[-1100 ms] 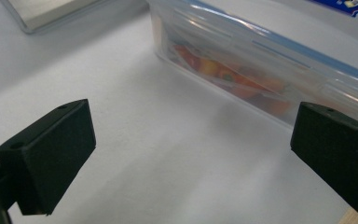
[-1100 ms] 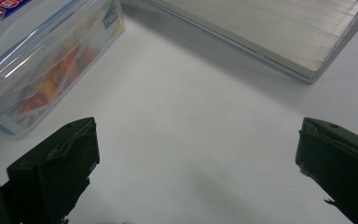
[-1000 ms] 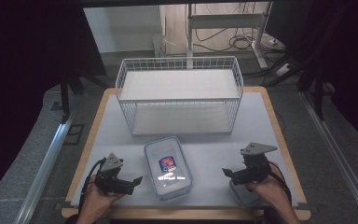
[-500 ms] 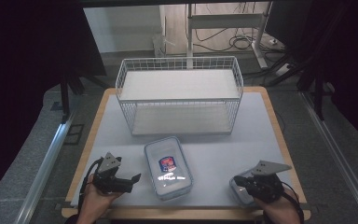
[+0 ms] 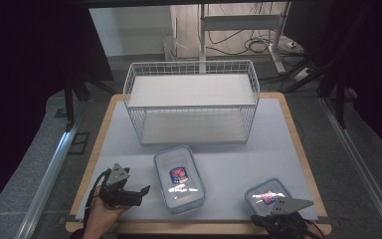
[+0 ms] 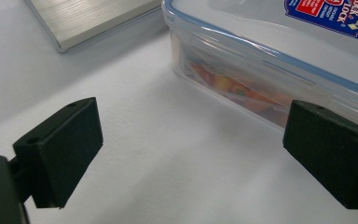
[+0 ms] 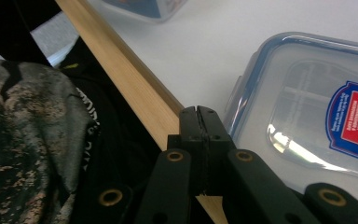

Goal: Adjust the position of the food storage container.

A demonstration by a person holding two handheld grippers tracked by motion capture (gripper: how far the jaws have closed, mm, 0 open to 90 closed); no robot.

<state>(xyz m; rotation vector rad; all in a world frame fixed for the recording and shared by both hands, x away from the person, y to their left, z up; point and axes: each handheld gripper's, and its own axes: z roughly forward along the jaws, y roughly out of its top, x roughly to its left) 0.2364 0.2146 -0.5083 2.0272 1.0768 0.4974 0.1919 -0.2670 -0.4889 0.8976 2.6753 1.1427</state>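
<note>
A large clear lidded container (image 5: 179, 179) with a red and blue label lies at the front middle of the white table (image 5: 229, 164). Its side wall (image 6: 242, 88) shows colourful contents. My left gripper (image 5: 142, 191) sits just left of it, open (image 6: 191, 149), with bare table between the jaws. A smaller lidded container (image 5: 267, 195) lies at the front right. Low beside its near corner (image 7: 317, 112), my right gripper (image 5: 281, 219) is shut on nothing (image 7: 199, 116) over the table's wooden front edge (image 7: 135, 84).
A white wire basket (image 5: 191, 102) stands at the back middle of the table. A brushed metal plate (image 6: 88, 18) lies beyond the left gripper. A person's dark patterned clothing (image 7: 23, 140) is below the front edge. Frames and cables stand behind the table.
My right gripper has drawn back toward the front edge and dropped lower. The smaller container now lies in view where that gripper was. The left gripper has barely moved.
</note>
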